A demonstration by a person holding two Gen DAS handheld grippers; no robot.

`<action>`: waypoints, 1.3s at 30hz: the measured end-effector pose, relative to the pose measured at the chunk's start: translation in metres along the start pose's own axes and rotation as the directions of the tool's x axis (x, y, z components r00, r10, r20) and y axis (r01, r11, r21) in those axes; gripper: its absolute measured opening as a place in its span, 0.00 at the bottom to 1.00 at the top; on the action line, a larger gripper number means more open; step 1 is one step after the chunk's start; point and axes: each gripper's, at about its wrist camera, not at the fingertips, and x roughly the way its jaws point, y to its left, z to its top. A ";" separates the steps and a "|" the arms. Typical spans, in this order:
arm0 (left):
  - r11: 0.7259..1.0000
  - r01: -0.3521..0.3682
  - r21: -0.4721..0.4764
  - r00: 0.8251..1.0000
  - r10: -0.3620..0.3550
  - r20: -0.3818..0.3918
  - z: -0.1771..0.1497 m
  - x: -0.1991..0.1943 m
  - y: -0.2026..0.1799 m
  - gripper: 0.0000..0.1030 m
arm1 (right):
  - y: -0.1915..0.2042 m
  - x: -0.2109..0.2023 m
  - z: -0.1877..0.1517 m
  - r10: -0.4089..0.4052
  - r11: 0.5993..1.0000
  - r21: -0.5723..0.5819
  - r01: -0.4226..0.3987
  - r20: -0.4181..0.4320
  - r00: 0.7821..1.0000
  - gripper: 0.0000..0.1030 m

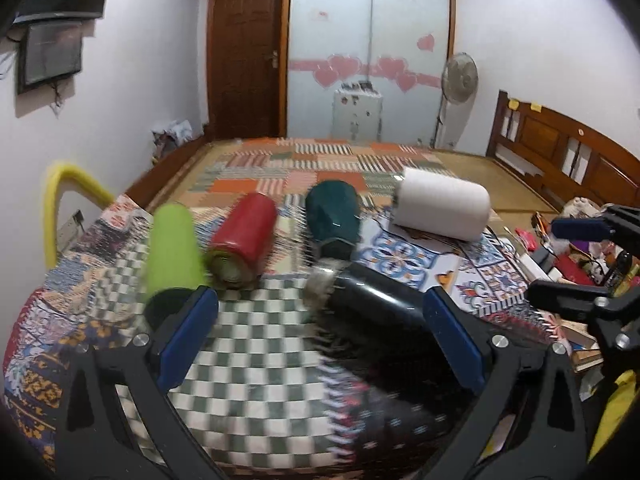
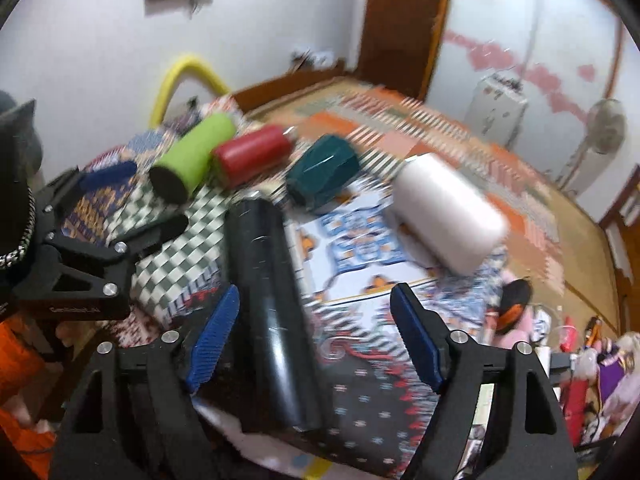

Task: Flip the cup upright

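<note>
- Five cups lie on their sides on the patchwork-cloth tabletop [image 1: 256,344]: a lime-green plastic cylinder cup [image 1: 172,252] at left of the left wrist view, a red cylinder cup [image 1: 244,236] next to it, a dark teal faceted cup [image 1: 334,216] at centre, a white frosted cylinder cup [image 1: 440,208] at upper right, and a long glossy black tumbler [image 2: 268,292] nearest.
- The right hand-held gripper [image 2: 316,328] is spread wide, and the black tumbler lies low in the right wrist frame, closer to its left pad [image 2: 214,336] than to the right one. Nothing is pinched yet.
- The left hand-held gripper [image 1: 320,332] is spread wide too, empty, over the checked patch at lower centre.
- Which cup gets flipped? My read is the black tumbler, though that's a guess.
- Risk one: the tumbler sits off-centre between the pads, so closing may shove it sideways and roll it.
- Risk two: glossy round wall, thin pads; it could slip mid-flip.
- Risk three: a roll toward upper left would knock the red cup or green cup.
- Risk four: the soft wrinkled cloth may tip a tall cup once stood up.
- Both views are smeared by motion, so contact is hard to judge.
</note>
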 end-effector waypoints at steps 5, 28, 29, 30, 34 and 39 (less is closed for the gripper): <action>0.998 0.007 -0.056 0.985 -0.016 -0.170 0.012 0.042 -0.020 1.00 | -0.021 -0.017 -0.014 -0.058 0.997 0.059 0.052 0.102 0.993 0.79; 0.998 0.028 -0.054 0.942 -0.045 -0.333 0.006 0.084 -0.048 0.96 | -0.062 -0.024 -0.061 -0.060 0.988 0.152 0.035 0.165 0.985 0.79; 0.998 0.048 -0.036 0.941 -0.057 -0.333 0.006 0.082 -0.046 0.93 | -0.061 -0.023 -0.061 -0.058 0.988 0.152 0.032 0.165 0.985 0.79; 0.998 0.066 -0.009 0.941 -0.065 -0.332 0.006 0.079 -0.043 0.90 | -0.061 -0.023 -0.062 -0.055 0.988 0.152 0.030 0.164 0.985 0.79; 0.993 0.086 0.086 0.941 -0.053 -0.334 0.007 0.076 -0.036 0.73 | -0.060 -0.018 -0.062 -0.044 0.988 0.154 0.020 0.157 0.987 0.79; 0.992 0.101 0.082 0.918 -0.061 -0.392 0.009 0.083 -0.025 0.73 | -0.057 -0.013 -0.062 -0.025 0.988 0.153 0.002 0.144 0.989 0.79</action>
